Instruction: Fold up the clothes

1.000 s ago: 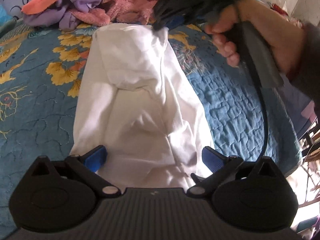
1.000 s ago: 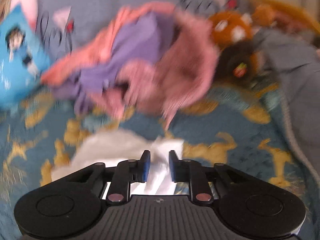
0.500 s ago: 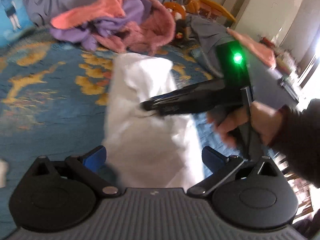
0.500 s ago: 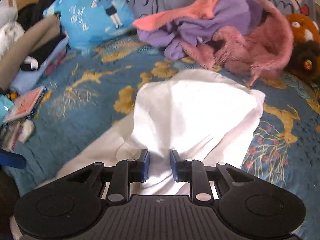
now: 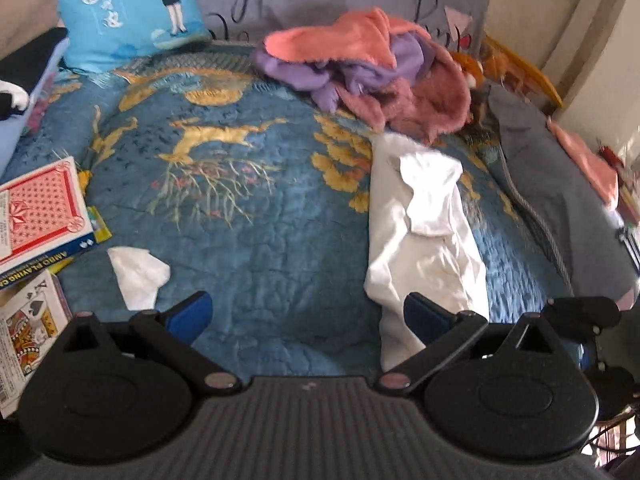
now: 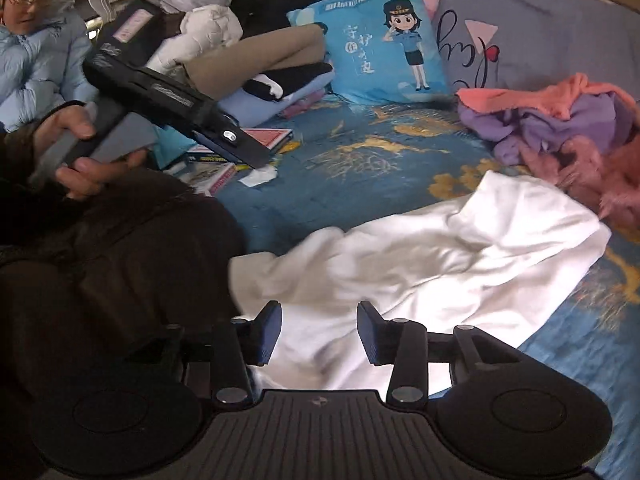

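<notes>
A white garment point(image 5: 424, 232) lies as a long, narrow, rumpled strip on the blue quilt point(image 5: 260, 248), with one flap folded over its far end. My left gripper point(image 5: 306, 314) stands wide open over bare quilt with nothing between its fingers; its right finger point(image 5: 424, 314) overlaps the garment's near edge. In the right wrist view the garment point(image 6: 440, 256) spreads out under my right gripper point(image 6: 319, 328). Its jaws are opening; cloth lies between them, but the pads do not press on it. The left gripper point(image 6: 256, 158) shows at upper left, held in a hand point(image 6: 76, 152).
A pile of pink, orange and purple clothes point(image 5: 372, 68) lies past the garment's far end. A blue cushion point(image 5: 128, 8) leans at the back. Card boxes point(image 5: 36, 216) and a crumpled tissue point(image 5: 138, 272) lie at left, a grey blanket point(image 5: 560, 200) at right. A seated person point(image 6: 36, 60) is beyond.
My right gripper has let go of the white cloth, its jaws have spread, and it has drawn back to the garment's near end. My left gripper has swung left, off the garment.
</notes>
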`<state>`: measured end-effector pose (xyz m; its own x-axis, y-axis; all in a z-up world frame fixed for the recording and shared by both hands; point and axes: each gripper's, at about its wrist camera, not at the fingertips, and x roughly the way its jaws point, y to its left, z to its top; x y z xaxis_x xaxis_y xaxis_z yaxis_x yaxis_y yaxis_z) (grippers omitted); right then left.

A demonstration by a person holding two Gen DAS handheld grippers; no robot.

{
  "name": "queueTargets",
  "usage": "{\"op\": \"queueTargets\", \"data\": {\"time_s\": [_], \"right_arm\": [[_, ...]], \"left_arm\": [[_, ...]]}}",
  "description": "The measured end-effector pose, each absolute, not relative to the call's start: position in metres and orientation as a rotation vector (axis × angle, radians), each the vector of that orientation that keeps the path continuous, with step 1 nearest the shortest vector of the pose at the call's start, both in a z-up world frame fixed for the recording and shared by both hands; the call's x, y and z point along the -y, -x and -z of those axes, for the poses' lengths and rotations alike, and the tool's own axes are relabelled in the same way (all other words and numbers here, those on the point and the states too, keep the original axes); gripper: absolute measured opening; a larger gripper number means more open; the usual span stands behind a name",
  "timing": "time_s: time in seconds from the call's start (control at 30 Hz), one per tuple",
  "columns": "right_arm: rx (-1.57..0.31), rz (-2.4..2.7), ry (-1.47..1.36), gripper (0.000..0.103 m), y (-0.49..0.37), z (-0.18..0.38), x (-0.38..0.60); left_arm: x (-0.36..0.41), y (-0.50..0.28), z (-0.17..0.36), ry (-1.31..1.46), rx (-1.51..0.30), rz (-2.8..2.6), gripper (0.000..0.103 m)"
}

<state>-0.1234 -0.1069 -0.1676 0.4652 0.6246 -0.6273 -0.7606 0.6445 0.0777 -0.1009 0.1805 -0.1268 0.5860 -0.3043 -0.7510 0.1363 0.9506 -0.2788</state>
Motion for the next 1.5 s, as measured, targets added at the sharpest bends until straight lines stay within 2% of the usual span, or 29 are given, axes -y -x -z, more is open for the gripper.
{"op": "queueTargets", "data": {"time_s": [0.1,0.17,0.33,0.47,0.67,0.8,1.03,1.13,1.3,1.5], "right_arm": [[-0.626,-0.835,0.196,0.042,0.120,0.165,0.095],[-0.618,-0.857,0.177,0.047,0.115,0.165,0.083],[-0.816,-0.975,0.200,0.048,0.100,0.192,0.038],[-0.900,-0.990,0.081,0.053,0.088,0.206,0.033],[-0.813,-0.994,0.031,0.050,0.104,0.181,0.061],[-0.731,-0.874,0.093,0.050,0.128,0.163,0.099],[-0.900,-0.720,-0.073,0.051,0.142,0.193,0.169],[-0.851,-0.710,0.083,0.051,0.158,0.201,0.157],[-0.663,-0.787,0.433,0.050,0.182,0.194,0.134],[-0.451,-0.932,1.049,0.050,0.198,0.198,0.125]], "left_arm": [[-0.163,0.093,0.135,0.122,-0.961,0.257,0.103],[-0.155,0.092,0.136,0.095,-0.967,0.242,0.103],[-0.156,0.100,0.131,0.110,-0.959,0.209,0.103],[-0.169,0.111,0.130,0.127,-0.971,0.156,0.103],[-0.178,0.118,0.133,0.139,-0.990,0.137,0.103],[-0.169,0.115,0.133,0.119,-0.992,0.159,0.103],[-0.149,0.113,0.138,0.089,-1.004,0.208,0.103],[-0.140,0.111,0.139,0.067,-1.013,0.226,0.103],[-0.128,0.113,0.138,0.016,-1.019,0.236,0.103],[-0.127,0.116,0.138,0.019,-1.027,0.235,0.103]]}}
